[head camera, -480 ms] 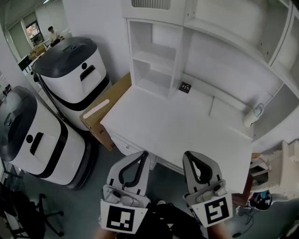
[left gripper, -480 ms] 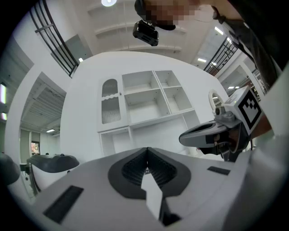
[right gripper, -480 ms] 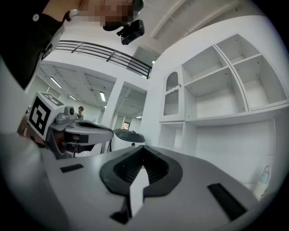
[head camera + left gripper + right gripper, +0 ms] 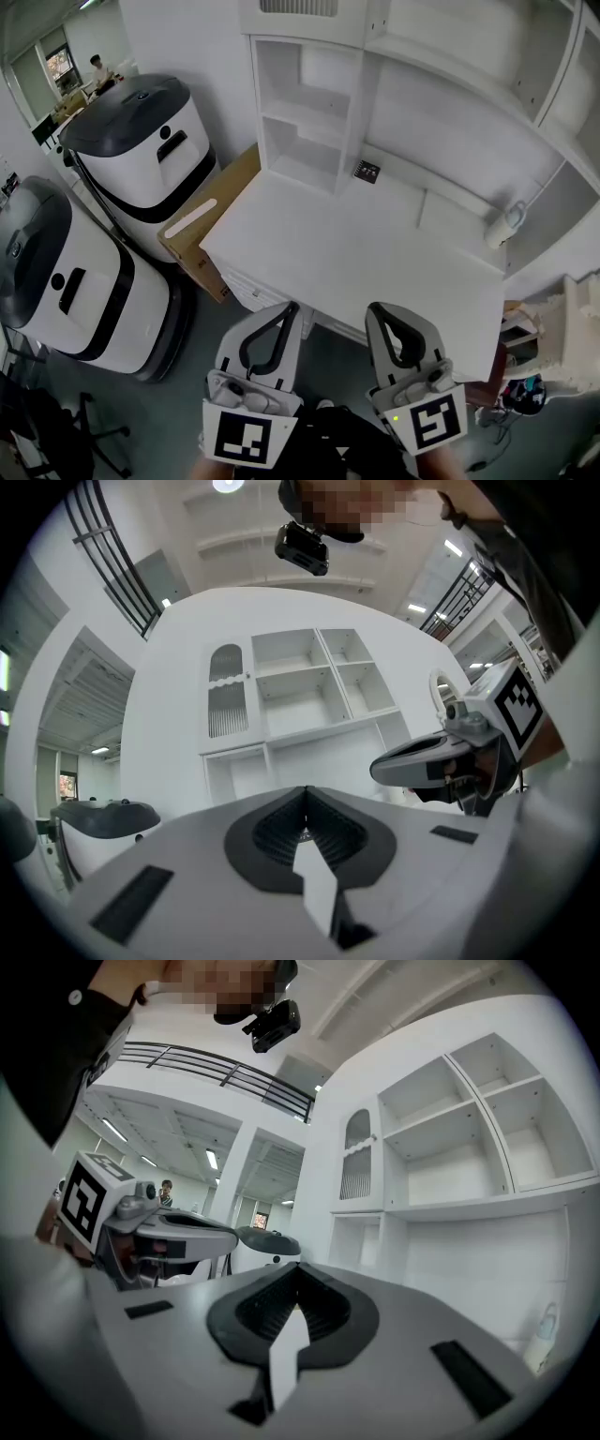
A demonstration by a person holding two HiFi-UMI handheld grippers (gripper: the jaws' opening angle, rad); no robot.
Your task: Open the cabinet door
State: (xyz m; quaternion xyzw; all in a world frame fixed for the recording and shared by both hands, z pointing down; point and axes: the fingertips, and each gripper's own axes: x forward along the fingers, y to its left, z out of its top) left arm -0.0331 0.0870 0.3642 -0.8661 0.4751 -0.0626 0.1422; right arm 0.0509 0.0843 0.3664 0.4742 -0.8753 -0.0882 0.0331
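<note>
Two grippers, both clenched tight on nothing. Left gripper (image 4: 284,311) and right gripper (image 4: 379,311) sit side by side at 6 o'clock in the head view, held level, tips pointing at the near edge of the white desk (image 4: 375,272) but apart from it. Cabinet door (image 4: 228,694) is at 11 o'clock in the left gripper view, top left of the hutch (image 4: 309,122). It stands upright with its long axis vertical, arched top, slatted face toward the person, flush in its frame. Shelving is smooth matte white. Jaws are grey plastic with ribbed black pads (image 4: 277,832).

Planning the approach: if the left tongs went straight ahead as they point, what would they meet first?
Probably the white desk hutch's back panel; nothing shows in between, but depth is unclear.
</note>
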